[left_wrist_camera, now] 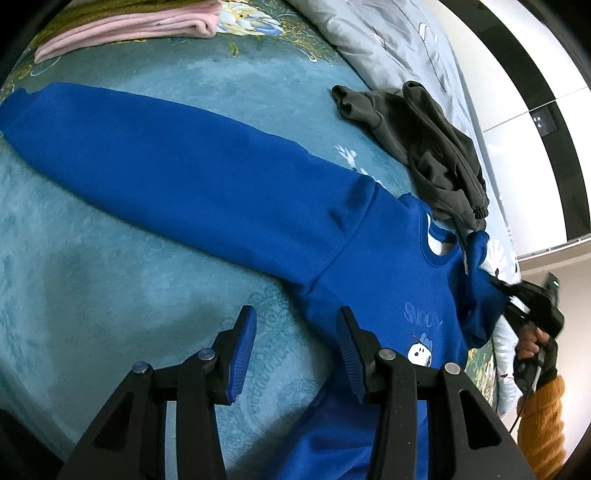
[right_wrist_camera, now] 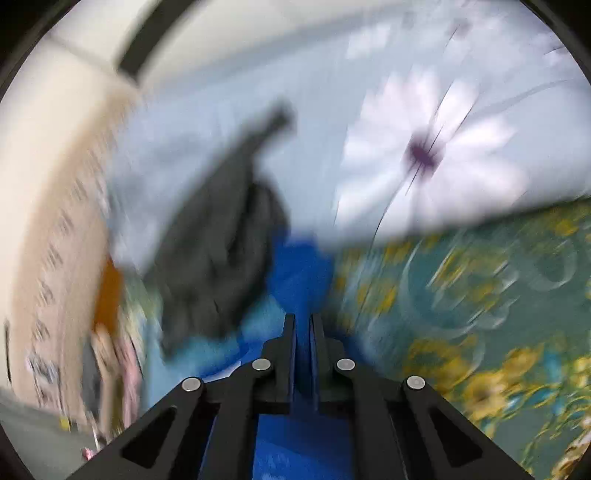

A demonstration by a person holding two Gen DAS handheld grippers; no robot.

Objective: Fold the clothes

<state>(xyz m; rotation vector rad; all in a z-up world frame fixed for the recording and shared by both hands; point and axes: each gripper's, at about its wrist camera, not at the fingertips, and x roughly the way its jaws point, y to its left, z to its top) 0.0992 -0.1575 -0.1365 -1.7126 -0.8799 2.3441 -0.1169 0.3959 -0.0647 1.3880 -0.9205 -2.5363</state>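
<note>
Blue sweatshirt lies flat on the teal patterned bedspread, directly ahead of the left gripper; one sleeve stretched out straight, long axis running away up-left from that gripper, cuff at the far end. Chest print: pale lettering, only partly legible, above a small cartoon dog head. Left gripper hovers with jaws apart, nothing between them. Right gripper is clamped on blue fabric, the other sleeve lifted off the bed. Dark grey garment crumpled beyond the collar; folded pink garment far ahead-left. Grey floral duvet behind. Right view heavily motion-blurred.
</note>
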